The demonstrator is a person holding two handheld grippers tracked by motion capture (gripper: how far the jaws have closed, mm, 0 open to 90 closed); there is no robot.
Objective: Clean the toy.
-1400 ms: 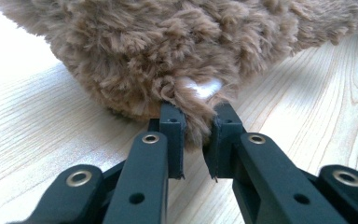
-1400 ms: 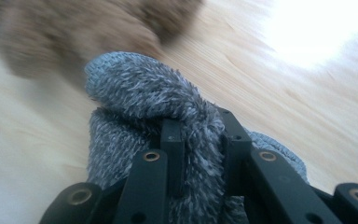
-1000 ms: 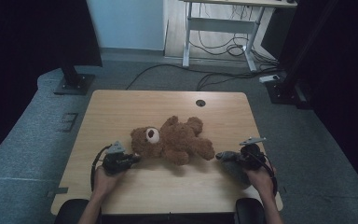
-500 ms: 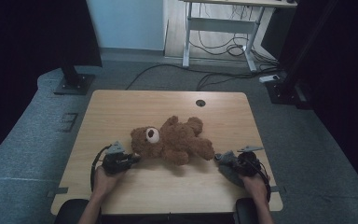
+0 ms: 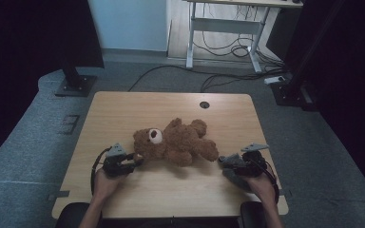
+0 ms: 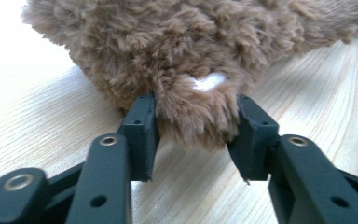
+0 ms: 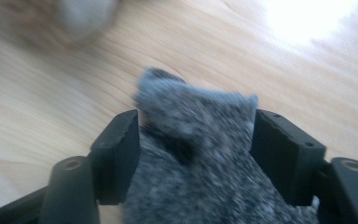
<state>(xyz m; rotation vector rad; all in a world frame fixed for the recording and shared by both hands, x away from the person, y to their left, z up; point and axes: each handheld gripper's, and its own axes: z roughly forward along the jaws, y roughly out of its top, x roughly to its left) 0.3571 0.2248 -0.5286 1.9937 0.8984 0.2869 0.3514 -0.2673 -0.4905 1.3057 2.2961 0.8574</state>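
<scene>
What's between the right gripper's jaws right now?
A speckled grey fabric piece sits between the right gripper's jaws, bulging past their tips over the wooden table. Its lower part runs out of frame, and whatever lies under it is covered.

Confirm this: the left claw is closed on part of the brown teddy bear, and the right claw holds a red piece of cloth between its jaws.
Not quite. The left claw does grip the brown teddy bear, but the cloth in the right claw is grey, not red, as the right gripper view shows.
</scene>
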